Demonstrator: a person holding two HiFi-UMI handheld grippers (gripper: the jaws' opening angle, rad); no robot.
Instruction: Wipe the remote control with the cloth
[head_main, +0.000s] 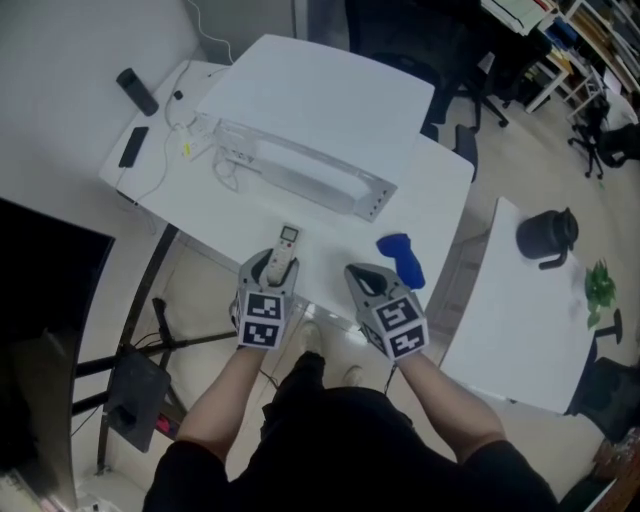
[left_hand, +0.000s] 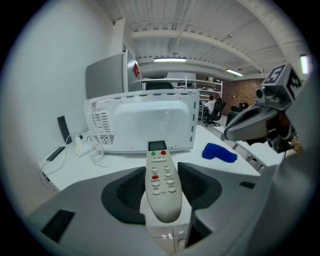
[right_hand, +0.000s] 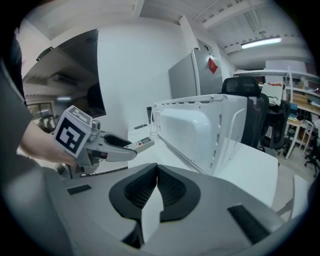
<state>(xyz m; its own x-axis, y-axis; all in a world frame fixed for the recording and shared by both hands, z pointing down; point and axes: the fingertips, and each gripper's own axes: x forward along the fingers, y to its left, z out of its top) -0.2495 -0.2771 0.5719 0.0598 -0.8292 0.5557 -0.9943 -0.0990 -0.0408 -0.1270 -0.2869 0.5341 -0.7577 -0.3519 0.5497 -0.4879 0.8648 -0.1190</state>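
Note:
The white remote control (head_main: 285, 250) with a small screen and red and green buttons lies lengthways between the pads of my left gripper (head_main: 272, 272), which is shut on its lower half near the white table's front edge (head_main: 330, 310). In the left gripper view the remote control (left_hand: 160, 175) points away from me toward the white appliance. The blue cloth (head_main: 402, 258) lies bunched on the table to the right, also visible as the cloth (left_hand: 219, 152). My right gripper (head_main: 365, 275) hovers just left of the cloth, shut and empty, its pads (right_hand: 167, 187) pressed together.
A large white box-shaped appliance (head_main: 300, 170) fills the table's middle. A black remote (head_main: 137, 91), a dark phone (head_main: 133, 146) and white cables lie at the far left. A second white table at right carries a black kettle (head_main: 548, 235). Office chairs stand behind.

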